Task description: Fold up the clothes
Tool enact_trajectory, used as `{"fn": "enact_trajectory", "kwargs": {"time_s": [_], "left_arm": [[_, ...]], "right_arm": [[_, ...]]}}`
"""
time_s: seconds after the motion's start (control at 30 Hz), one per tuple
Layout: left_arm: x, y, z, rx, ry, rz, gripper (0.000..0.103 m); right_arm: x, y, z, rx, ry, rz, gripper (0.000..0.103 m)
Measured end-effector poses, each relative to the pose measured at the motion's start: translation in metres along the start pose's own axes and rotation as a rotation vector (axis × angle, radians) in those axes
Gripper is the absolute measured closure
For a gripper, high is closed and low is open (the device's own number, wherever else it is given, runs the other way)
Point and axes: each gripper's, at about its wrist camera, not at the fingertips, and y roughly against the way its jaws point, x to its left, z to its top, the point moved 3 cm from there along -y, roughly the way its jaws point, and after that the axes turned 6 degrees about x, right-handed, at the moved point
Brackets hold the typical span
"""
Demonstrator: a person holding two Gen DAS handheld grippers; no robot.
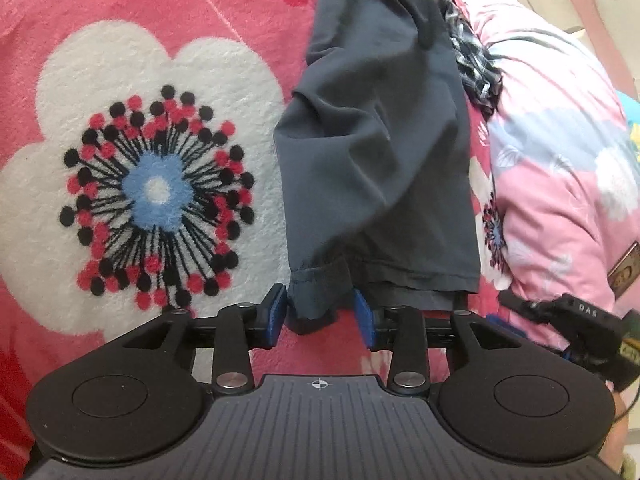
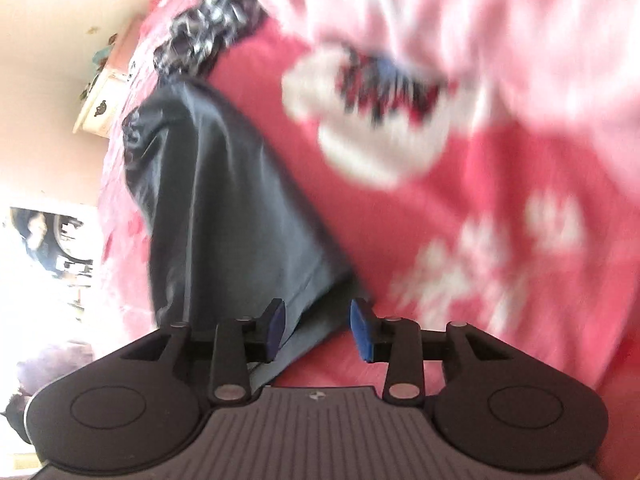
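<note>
A pair of dark navy shorts [image 1: 376, 152] lies on a pink flowered blanket [image 1: 120, 40], stretching away from me. My left gripper [image 1: 322, 314] is open, its blue pads either side of the near hem corner, which hangs loosely between them. In the blurred right wrist view the same shorts [image 2: 216, 200] run up to the left. My right gripper [image 2: 320, 330] is open with the hem edge lying between its pads.
A black-and-white patterned garment [image 1: 472, 60] lies beyond the shorts, also in the right wrist view [image 2: 208, 36]. A pink floral pillow [image 1: 560, 160] is at the right. My other gripper's black body [image 1: 592, 328] shows at lower right. A cream wall [image 2: 52, 40] is at left.
</note>
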Motion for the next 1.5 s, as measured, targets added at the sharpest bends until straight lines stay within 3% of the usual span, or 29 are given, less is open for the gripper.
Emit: {"fn": "enact_trajectory", "kwargs": {"time_s": [0.23,0.5,0.53,0.6,0.63,0.8,0.93,0.97,1.03,1.07,1.17,1.4,1.47,1.5], "left_arm": [[0.006,0.003,0.002,-0.014,0.007,0.006,0.06],[0.013,-0.003,0.006,-0.016,0.033,0.01,0.06],[0.014,-0.005,0.006,-0.016,0.042,0.01,0.061],[0.014,-0.009,0.005,-0.013,0.054,0.004,0.076],[0.013,-0.01,0.005,-0.003,0.049,0.001,0.097],[-0.003,-0.01,-0.003,0.064,-0.038,-0.014,0.099],[-0.014,-0.022,-0.011,0.08,-0.121,0.069,0.094],[-0.016,-0.022,-0.011,0.078,-0.132,0.076,0.091],[-0.018,-0.016,-0.011,0.066,-0.144,0.067,0.07],[-0.018,-0.011,-0.012,0.053,-0.144,0.056,0.065],[-0.012,0.004,-0.013,0.021,-0.122,0.039,0.058],[-0.001,0.007,-0.009,-0.013,-0.027,0.021,0.058],[-0.002,0.005,-0.008,-0.02,-0.02,0.02,0.058],[-0.003,0.004,-0.007,-0.022,-0.019,0.018,0.058]], "right_arm": [[-0.017,-0.044,0.011,0.12,0.007,-0.017,0.063],[-0.025,-0.056,0.015,0.156,0.018,0.04,0.057],[-0.024,-0.056,0.015,0.16,0.038,0.047,0.071],[-0.02,-0.054,0.013,0.167,0.084,0.049,0.096],[-0.02,-0.048,0.012,0.169,0.09,0.062,0.096],[-0.02,-0.007,0.01,0.129,0.136,0.031,0.097],[-0.035,-0.016,0.014,0.141,0.105,-0.001,0.09],[-0.036,-0.015,0.015,0.134,0.105,-0.004,0.084],[-0.035,-0.008,0.017,0.108,0.115,0.003,0.07],[-0.033,-0.002,0.017,0.085,0.126,0.009,0.065],[-0.027,0.006,0.018,0.046,0.16,0.0,0.065],[-0.017,-0.007,0.021,0.066,0.212,-0.028,0.066],[-0.015,-0.012,0.019,0.091,0.231,-0.051,0.072],[-0.014,-0.012,0.018,0.096,0.239,-0.052,0.084]]}}
